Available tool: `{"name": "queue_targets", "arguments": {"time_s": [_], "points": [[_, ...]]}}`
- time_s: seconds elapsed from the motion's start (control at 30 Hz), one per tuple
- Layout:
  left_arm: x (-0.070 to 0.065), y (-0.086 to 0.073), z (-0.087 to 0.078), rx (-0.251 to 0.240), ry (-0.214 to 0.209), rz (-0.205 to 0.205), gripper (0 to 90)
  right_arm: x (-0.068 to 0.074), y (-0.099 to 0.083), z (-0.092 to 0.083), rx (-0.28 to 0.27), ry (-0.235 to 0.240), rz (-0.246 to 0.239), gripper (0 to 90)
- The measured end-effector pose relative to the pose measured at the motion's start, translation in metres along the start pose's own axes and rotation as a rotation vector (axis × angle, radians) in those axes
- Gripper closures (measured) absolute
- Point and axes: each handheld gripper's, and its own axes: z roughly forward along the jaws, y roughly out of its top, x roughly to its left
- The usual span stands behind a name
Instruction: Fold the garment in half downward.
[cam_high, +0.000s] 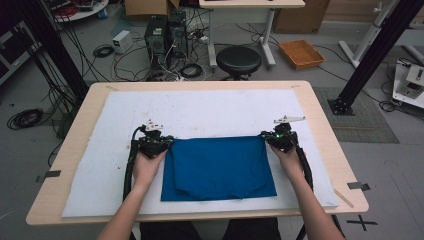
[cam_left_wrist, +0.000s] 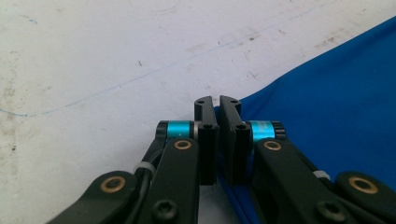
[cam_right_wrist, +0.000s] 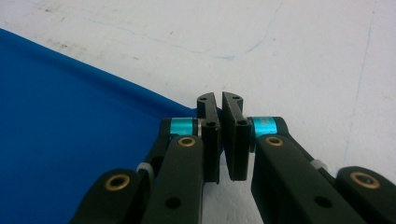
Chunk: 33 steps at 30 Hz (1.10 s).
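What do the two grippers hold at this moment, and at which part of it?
The blue cloth: the left gripper pinches its far left corner, and the right gripper pinches its far right corner.

Smooth blue cloth (cam_high: 218, 167) lies on a scuffed matt white mat (cam_high: 210, 107).

Plain blue cloth (cam_high: 218, 167) on a white mat (cam_high: 210, 112), black tongs at both far corners

The cloth is seen in a single deep blue with no print; the mat is white, marked with grey smudges and thin blue pen lines, and is laid on a bench (cam_high: 322, 120) of pale wood. The left tongs (cam_left_wrist: 216, 103) and right tongs (cam_right_wrist: 218, 99) are black, with turquoise sleeves and brass-coloured rivets; an orange tray (cam_high: 301, 53) and a black stool (cam_high: 238, 60) are seen on the grey floor
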Motion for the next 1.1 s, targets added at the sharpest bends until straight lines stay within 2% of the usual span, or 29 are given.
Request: {"name": "queue_targets", "arguments": {"time_s": [0.1, 0.17, 0.27, 0.37, 0.47, 0.53, 0.67, 0.7, 0.77, 0.83, 0.93, 1.0, 1.1], "points": [[0.000, 0.000, -0.002, -0.003, 0.000, 0.004, 84.1, 0.000, -0.002, 0.002, 0.016, 0.003, -0.008, 84.7], [0.000, 0.001, -0.005, -0.014, 0.004, 0.014, 72.8, 0.001, -0.002, -0.002, 0.008, 0.001, -0.006, 73.0], [0.000, 0.004, -0.016, -0.055, -0.010, 0.045, 57.1, 0.004, 0.000, -0.010, -0.025, 0.004, -0.013, 61.3], [-0.003, 0.007, -0.036, -0.116, -0.012, 0.091, 45.0, 0.009, -0.001, -0.023, -0.057, 0.014, -0.032, 52.9], [-0.006, 0.005, -0.056, -0.177, -0.007, 0.144, 42.7, 0.014, -0.006, -0.038, -0.096, 0.025, -0.047, 49.3], [-0.007, 0.003, -0.067, -0.200, -0.024, 0.159, 42.8, 0.016, -0.012, -0.047, -0.124, 0.039, -0.048, 49.2], [-0.005, -0.003, -0.079, -0.244, -0.059, 0.134, 43.2, 0.016, -0.018, -0.060, -0.156, 0.067, -0.042, 46.3], [-0.003, -0.004, -0.080, -0.254, -0.061, 0.129, 43.2, 0.015, -0.018, -0.063, -0.169, 0.071, -0.041, 43.3], [0.000, -0.007, -0.081, -0.281, -0.054, 0.150, 43.2, 0.014, -0.018, -0.068, -0.186, 0.069, -0.030, 36.7], [0.004, -0.011, -0.081, -0.316, -0.056, 0.151, 43.0, 0.010, -0.016, -0.072, -0.201, 0.080, -0.019, 29.1], [0.007, -0.017, -0.080, -0.372, -0.064, 0.141, 42.8, 0.005, -0.014, -0.077, -0.222, 0.093, 0.004, 25.0], [0.007, -0.017, -0.081, -0.373, -0.071, 0.117, 42.6, 0.002, -0.013, -0.078, -0.230, 0.101, 0.012, 22.9], [0.003, -0.010, -0.084, -0.330, -0.058, 0.137, 37.7, 0.001, -0.011, -0.078, -0.233, 0.099, 0.007, 22.9]]}}
